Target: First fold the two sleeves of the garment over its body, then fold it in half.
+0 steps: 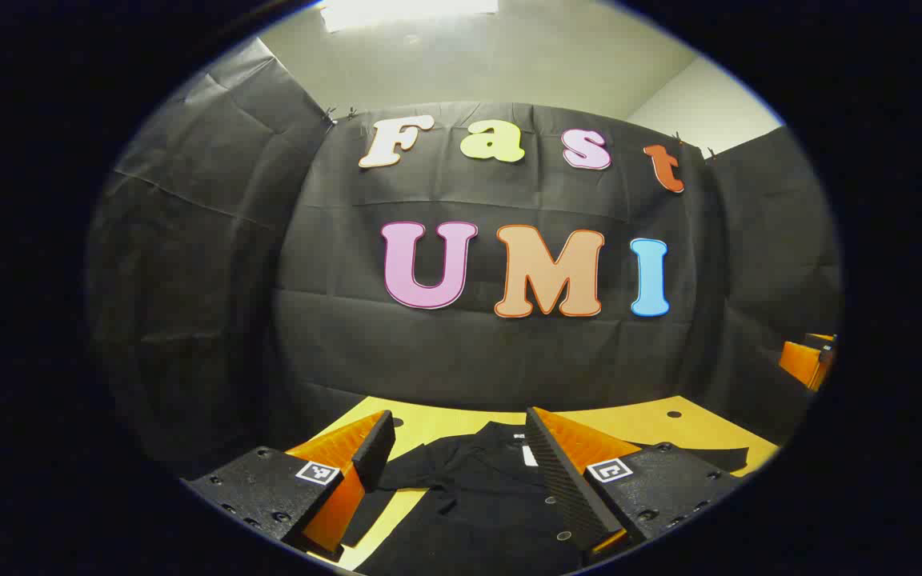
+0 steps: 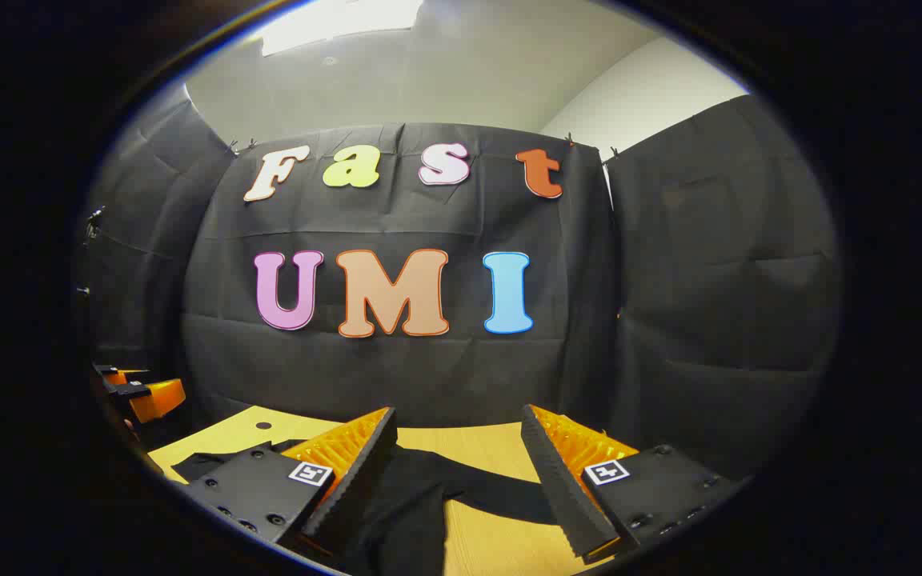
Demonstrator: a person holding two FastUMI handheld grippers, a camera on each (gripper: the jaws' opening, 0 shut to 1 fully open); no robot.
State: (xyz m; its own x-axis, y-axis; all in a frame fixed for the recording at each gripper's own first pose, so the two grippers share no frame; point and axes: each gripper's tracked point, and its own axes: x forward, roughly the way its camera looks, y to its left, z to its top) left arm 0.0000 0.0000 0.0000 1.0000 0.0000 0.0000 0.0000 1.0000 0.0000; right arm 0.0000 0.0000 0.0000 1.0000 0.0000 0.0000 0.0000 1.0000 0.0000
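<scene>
Garment: black garment (image 1: 477,488) lies spread on the yellow surface (image 1: 645,422), sleeves out (unfolded).
Left gripper (image 1: 461,448): fingers apart, above the collar at 6 o'clock.
Right gripper (image 2: 461,448): fingers apart, over a sleeve (image 2: 493,488).

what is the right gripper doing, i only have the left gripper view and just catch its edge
Observer: In the right gripper view, the right gripper is open, with nothing between its fingers.
Operator: ok what's below it
Observer: One sleeve of the black garment. It lies stretched out flat on the yellow table, not yet folded over the body.
</scene>
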